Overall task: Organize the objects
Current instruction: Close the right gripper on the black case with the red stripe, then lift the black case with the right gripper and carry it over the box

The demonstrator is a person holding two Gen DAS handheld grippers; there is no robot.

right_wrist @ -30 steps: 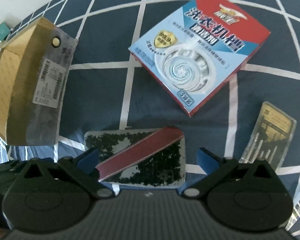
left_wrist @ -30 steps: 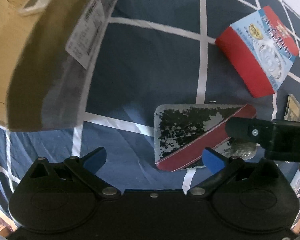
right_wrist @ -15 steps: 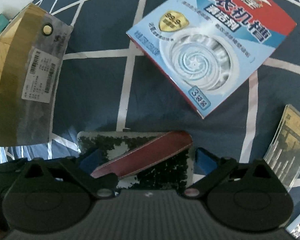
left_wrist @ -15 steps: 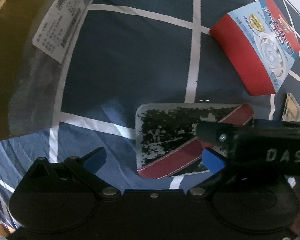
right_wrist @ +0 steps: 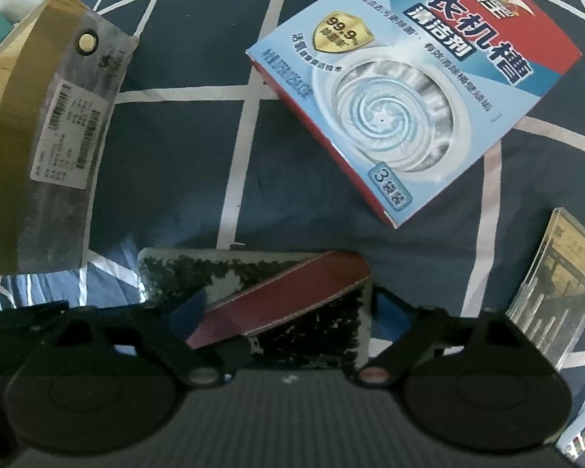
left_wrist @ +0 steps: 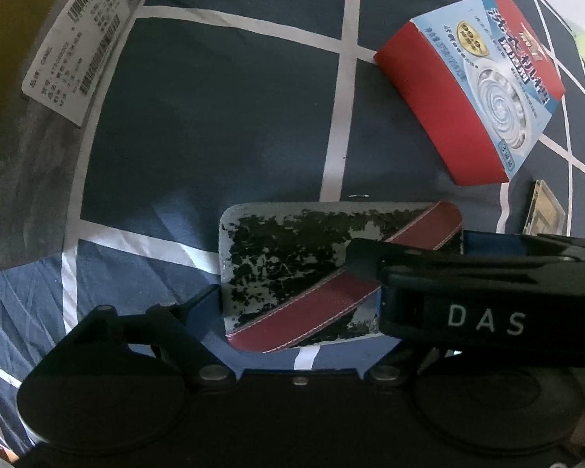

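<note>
Looked almost straight down on a dark blue cloth (left_wrist: 214,136) crossed by white grid lines. Showed a worn flat case (left_wrist: 312,257), silvery with flaking black patches and a dark red strap running diagonally across it, lying flat on the cloth near the bottom middle of both wrist views.

Found the left gripper (left_wrist: 298,296) set low over the case, closing its fingers (left_wrist: 199,304) with the case between them. Caught the near finger right at the case's left edge. Could not tell the other finger's position, hidden behind the black body of the right gripper (right_wrist: 280,310), nor whether the left grip had bitten yet.

Saw the right gripper reaching across from the right side of the left wrist view, marked with the white letters DAS. Showed its fingers closing too, with the case between them. Left a thin dark gap between its blue pad (right_wrist: 388,308) and the case's right edge, so not yet clamped.

Placed a brown cardboard box (left_wrist: 4,78) with a white barcode label (left_wrist: 78,39) well to the left. Placed a red and light blue cleaner box (left_wrist: 487,89) with Chinese lettering beyond the case, up and to the right, apart from it. Showed a clear plastic case (right_wrist: 553,288) with slim metal pieces inside at the far right.
</note>
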